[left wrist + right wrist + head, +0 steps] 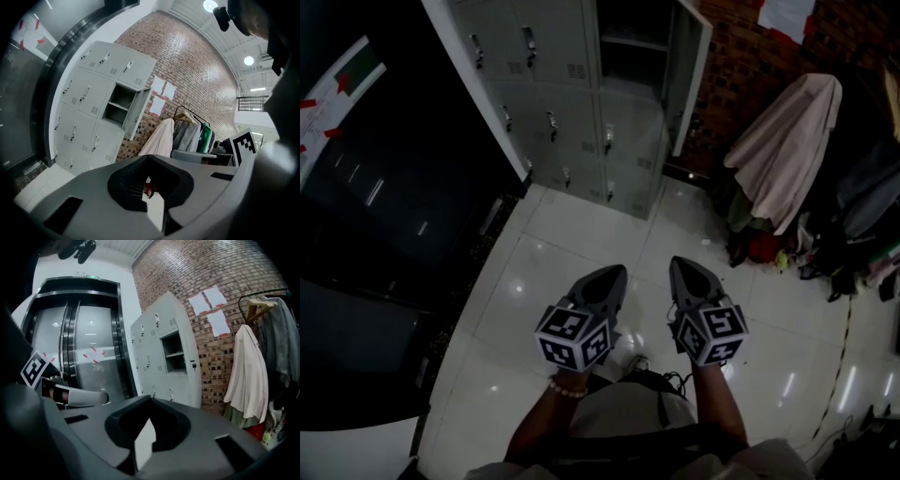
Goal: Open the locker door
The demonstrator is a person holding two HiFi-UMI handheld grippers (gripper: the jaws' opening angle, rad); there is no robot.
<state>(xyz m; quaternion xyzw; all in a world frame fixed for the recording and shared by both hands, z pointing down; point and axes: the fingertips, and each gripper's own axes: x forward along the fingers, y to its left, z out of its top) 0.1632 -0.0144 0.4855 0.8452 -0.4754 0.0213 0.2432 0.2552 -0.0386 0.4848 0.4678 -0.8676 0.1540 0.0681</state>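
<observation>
**Head view.** The grey locker (572,112) stands against the far wall at the top of the frame. It is well apart from both tools, with white floor tiles (581,234) between. One locker door (689,75) at the upper right of the bank is swung open, showing a dark compartment with a shelf. The other doors are shut. The left hand-held gripper (614,274) and right hand-held gripper (682,269) are held side by side low in the frame. Both point towards the locker and touch nothing. A beige garment (787,150) hangs to the right of the locker, in front of the brick wall (741,56). Dark glass doors (384,216) fill the left side.

**Left gripper view.** The jaws of the left hand-held gripper (150,157) are together at the tip with nothing between them. Beyond them the locker (89,98) is seen at a distance, its open locker door (138,112) hanging to the right of the bare compartment. Paper sheets (161,91) are fixed to the brick wall (197,70) beside it.

**Right gripper view.** The jaws of the right hand-held gripper (150,399) are closed and empty. The locker (152,348) stands ahead, apart from the tool. Its locker door (192,357) is open at the bank's right edge. The glass doors (79,348) lie to its left and the beige garment (248,376) to its right.
</observation>
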